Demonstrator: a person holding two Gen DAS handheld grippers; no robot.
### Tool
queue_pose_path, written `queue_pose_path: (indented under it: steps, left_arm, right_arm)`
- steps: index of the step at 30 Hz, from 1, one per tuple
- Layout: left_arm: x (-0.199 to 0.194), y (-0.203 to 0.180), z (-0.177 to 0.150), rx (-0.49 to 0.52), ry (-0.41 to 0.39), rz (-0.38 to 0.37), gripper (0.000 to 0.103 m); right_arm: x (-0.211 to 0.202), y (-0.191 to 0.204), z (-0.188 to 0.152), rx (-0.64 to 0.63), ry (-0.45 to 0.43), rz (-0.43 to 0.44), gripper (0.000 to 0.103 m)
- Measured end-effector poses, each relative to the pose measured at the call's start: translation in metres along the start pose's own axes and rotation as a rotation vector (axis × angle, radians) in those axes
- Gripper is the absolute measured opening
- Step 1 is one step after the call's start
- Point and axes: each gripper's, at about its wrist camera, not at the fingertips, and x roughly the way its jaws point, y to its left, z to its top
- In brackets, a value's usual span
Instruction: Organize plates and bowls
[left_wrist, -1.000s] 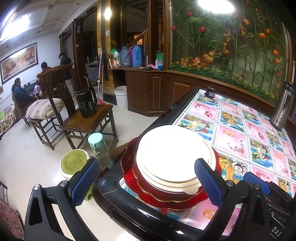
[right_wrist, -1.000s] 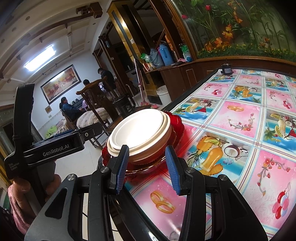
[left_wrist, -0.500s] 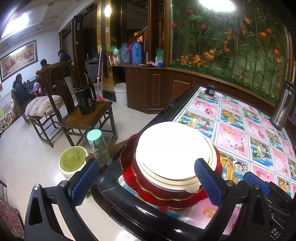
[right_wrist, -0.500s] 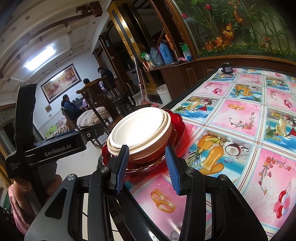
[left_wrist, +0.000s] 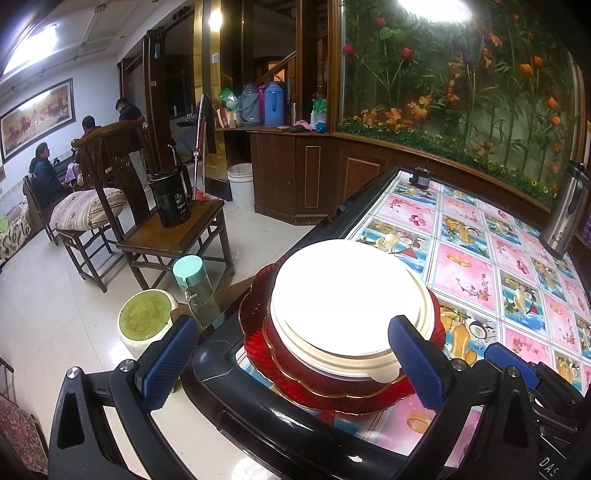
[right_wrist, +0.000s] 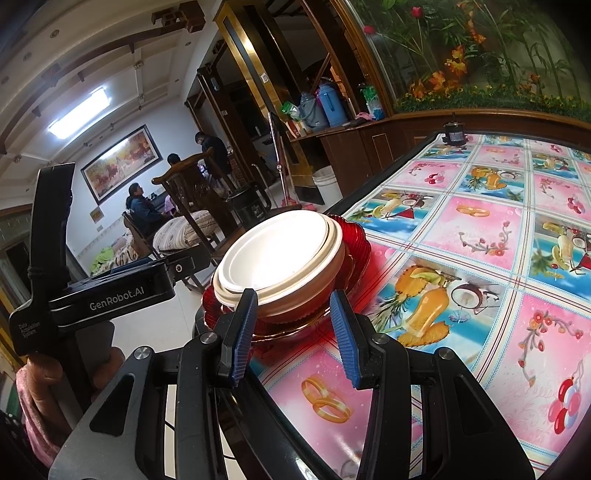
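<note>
1. Left wrist view: the left gripper (left_wrist: 293, 360) fills the bottom of the frame with its jaws spread wide and nothing pinched between them. One blue pad (left_wrist: 168, 360) hangs at lower left over the floor, and the other sits at lower right in front of the dishes.
2. In the centre of this view stands a stack at the near corner of the surface (left_wrist: 469, 266), which wears a cloth of pink and blue picture squares. A wide red plate (left_wrist: 258, 350) lies at the bottom, a dark red bowl (left_wrist: 295, 369) sits on it, and a cream bowl (left_wrist: 328, 354) carries a white plate (left_wrist: 347, 291) on top.
3. At far right of this view a steel flask (left_wrist: 565, 210) stands upright on the surface. On the left a wooden chair (left_wrist: 173, 236) holds a black kettle (left_wrist: 170, 199).
4. Right wrist view: the right gripper (right_wrist: 293, 334) rises from the bottom centre, its jaws partly spread and pinching nothing.
5. Just above its blue pads (right_wrist: 243, 332) in this view is the same stack: white plate (right_wrist: 273, 251), cream bowl (right_wrist: 295, 299) and red plate (right_wrist: 354, 243), near the surface's (right_wrist: 480, 229) left edge.
6. At centre left of this view, the left gripper's black body (right_wrist: 110, 291) is gripped by a hand (right_wrist: 40, 384) at lower left.
</note>
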Motion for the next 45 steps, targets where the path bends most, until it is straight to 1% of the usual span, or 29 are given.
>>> queue_pose_path:
  steps: [18, 45]
  left_arm:
    - [0.0037, 0.0006, -0.0017, 0.005, 0.008, -0.001, 0.103]
    - [0.007, 0.0005, -0.0013, 0.008, 0.012, -0.001, 0.103]
  right_arm:
    - [0.0041, -0.0009, -0.0045, -0.006, 0.011, 0.006, 0.041]
    - [0.0066, 0.0025, -0.0009, -0.016, 0.028, 0.012, 0.041]
